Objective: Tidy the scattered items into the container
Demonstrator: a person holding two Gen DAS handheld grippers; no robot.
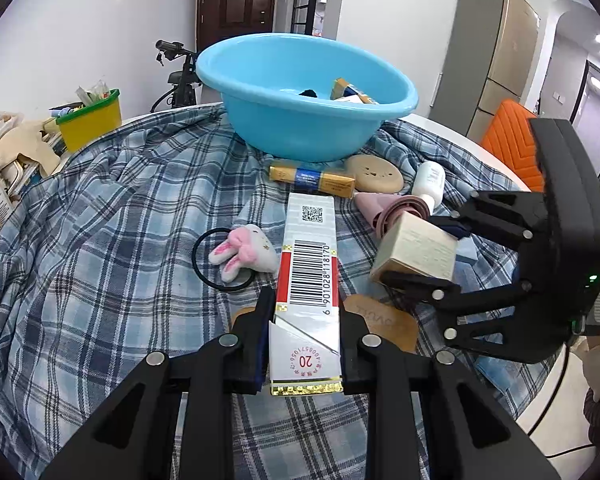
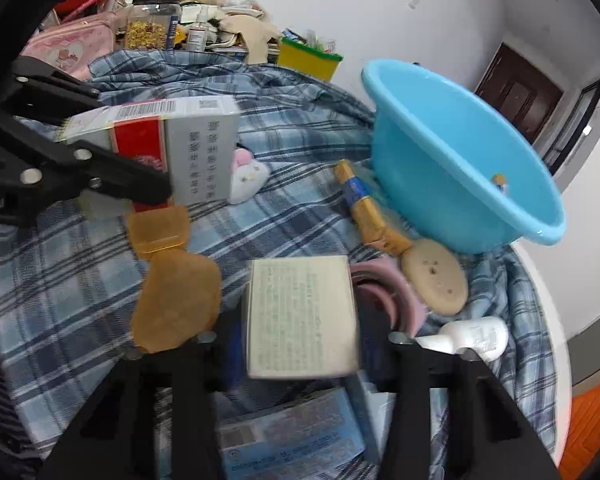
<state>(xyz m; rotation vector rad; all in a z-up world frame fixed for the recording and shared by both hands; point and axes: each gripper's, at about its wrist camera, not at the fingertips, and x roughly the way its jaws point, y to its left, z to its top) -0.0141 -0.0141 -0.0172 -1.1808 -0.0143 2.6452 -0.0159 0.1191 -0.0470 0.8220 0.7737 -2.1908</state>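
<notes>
A round white table (image 1: 456, 130) draped in a blue plaid cloth (image 1: 112, 208) carries a blue basin (image 1: 300, 120) near its far edge, with a gold-and-blue box (image 1: 312, 178), a tan disc (image 1: 374, 174), a white bottle (image 1: 430, 180) and a bunny hair tie (image 1: 244, 254) nearby.

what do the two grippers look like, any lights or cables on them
Both are matte black plastic linkage frames with silver round pivot pins. The left gripper has dark blue finger pads. The right gripper has a bulky black housing, small green lights and a thin black cable trailing below.
</notes>
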